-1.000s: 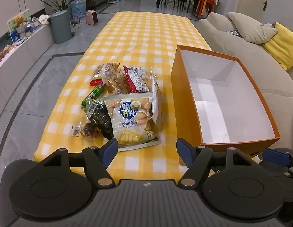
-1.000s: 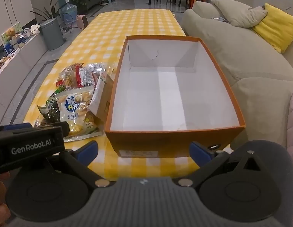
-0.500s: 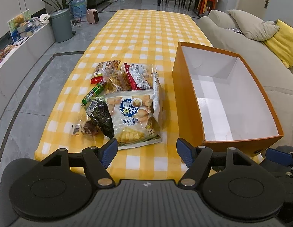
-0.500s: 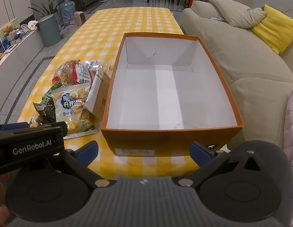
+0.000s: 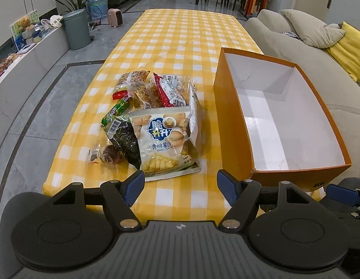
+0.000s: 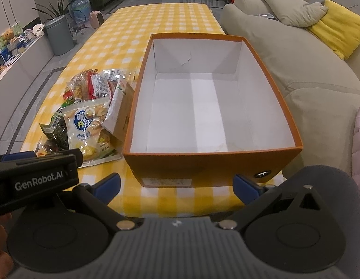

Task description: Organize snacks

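A heap of snack packets lies on the yellow checked tablecloth (image 5: 180, 37): a white potato-stick bag (image 5: 165, 140) in front, a dark seaweed pack (image 5: 125, 143) left of it, a green stick (image 5: 116, 111), and red and clear packets (image 5: 167, 90) behind. An orange box (image 5: 228, 116) with a white, empty inside stands right of the heap. My left gripper (image 5: 180, 186) is open, just short of the potato-stick bag. My right gripper (image 6: 176, 187) is open in front of the orange box (image 6: 203, 167); the heap (image 6: 89, 125) lies to its left.
A beige sofa (image 5: 296, 53) with grey and yellow cushions runs along the table's right side. A grey bin (image 5: 77, 32), a water jug and a small heater stand on the floor at the far left. The left gripper's body (image 6: 35, 179) shows at the right wrist view's left edge.
Both grippers have pulled back and risen slightly, so the heap and the box sit farther up in view. The jaws have stayed open and nothing on the table has moved.
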Available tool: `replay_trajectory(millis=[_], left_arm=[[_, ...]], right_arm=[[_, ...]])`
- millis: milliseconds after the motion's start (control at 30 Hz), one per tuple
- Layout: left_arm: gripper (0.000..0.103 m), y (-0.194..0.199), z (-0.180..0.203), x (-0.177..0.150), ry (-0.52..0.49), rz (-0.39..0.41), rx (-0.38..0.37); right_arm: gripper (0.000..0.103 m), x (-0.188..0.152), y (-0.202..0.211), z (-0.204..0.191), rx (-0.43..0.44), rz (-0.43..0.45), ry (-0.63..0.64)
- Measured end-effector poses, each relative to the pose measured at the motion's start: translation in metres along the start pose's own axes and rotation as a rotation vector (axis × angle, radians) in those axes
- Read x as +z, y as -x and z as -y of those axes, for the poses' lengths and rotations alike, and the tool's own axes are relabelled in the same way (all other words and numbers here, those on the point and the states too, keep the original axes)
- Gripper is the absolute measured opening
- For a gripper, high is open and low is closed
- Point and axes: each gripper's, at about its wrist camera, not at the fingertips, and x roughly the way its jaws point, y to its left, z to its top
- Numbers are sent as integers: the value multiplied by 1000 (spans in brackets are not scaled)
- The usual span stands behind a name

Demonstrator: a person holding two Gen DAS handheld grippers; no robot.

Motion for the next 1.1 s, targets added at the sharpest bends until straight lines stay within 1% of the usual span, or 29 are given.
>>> replay_trajectory(millis=[333, 567, 767, 1100], left_arm=[[83, 0, -2, -1, 7, 0, -1], [83, 1, -1, -1, 7, 1, 1], [83, 2, -4, 1, 16, -7, -30], [83, 4, -4, 1, 5, 5, -26]], right_arm=[[100, 0, -2, 0, 5, -5, -8], [100, -1, 1, -2, -17, 9, 10], [100, 0, 3, -2, -12, 10, 7], [100, 1, 7, -4, -17, 14, 16]])
